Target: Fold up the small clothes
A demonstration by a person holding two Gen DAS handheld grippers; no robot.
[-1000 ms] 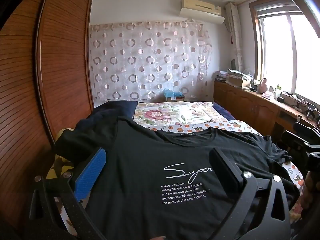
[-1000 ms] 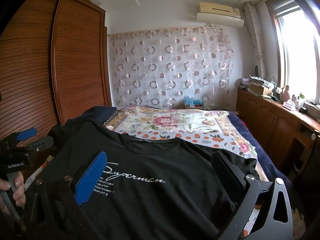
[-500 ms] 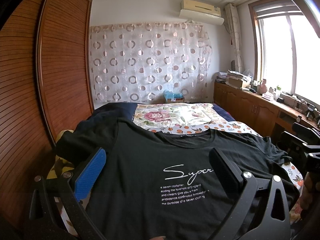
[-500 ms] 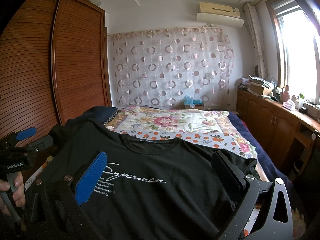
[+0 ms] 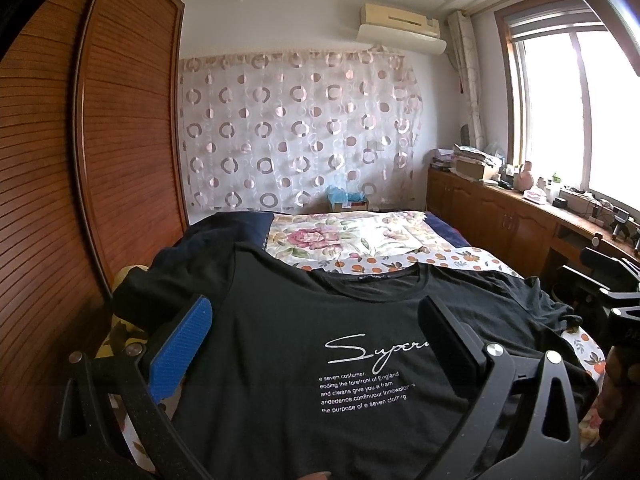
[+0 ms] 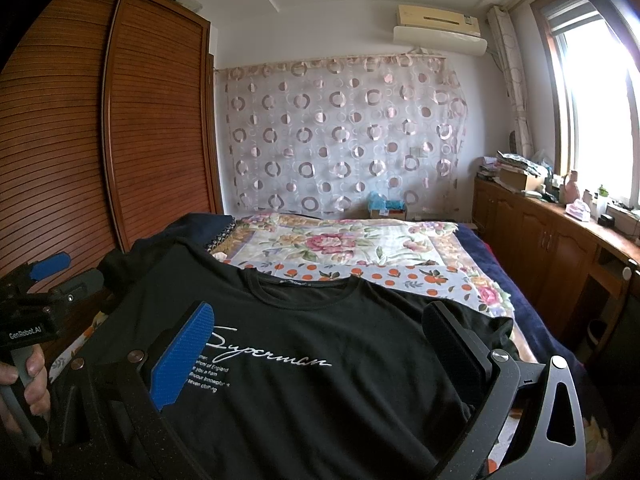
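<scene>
Two grippers hang over one black T-shirt point(image 5: 280, 360), and I am driving both from far away. The shirt lies flat on the bed point(image 5: 400, 240), front side up, with its white writing point(image 6: 272, 356) showing and its neck hole point(image 5: 372, 284) pointing toward the far wall. I think it is spread out like this so the folds can come out neat.

My left gripper point(image 5: 316, 320) has its fingers spread wide, and it holds nothing. The blue pad point(image 5: 182, 348) sits over the shirt's left side and the black finger point(image 5: 448, 336) sits over the writing. I cannot tell if the fingers touch the cloth or float just above it.

My right gripper point(image 6: 316, 332) is spread wide too, with nothing in it. It looks at the right half of the shirt. In its view I can see the left gripper's handle, held by a hand point(image 6: 24, 388) at the left edge of the bed.

One sleeve point(image 5: 132, 296) hangs over the bed's left edge, near the brown wardrobe point(image 5: 120, 140). The other sleeve point(image 5: 532, 300) is a bit bunched up on the right.

I think no fold has been made yet. Both grippers sit near the bottom of the shirt, one on each side, so each can grab its own part.
</scene>
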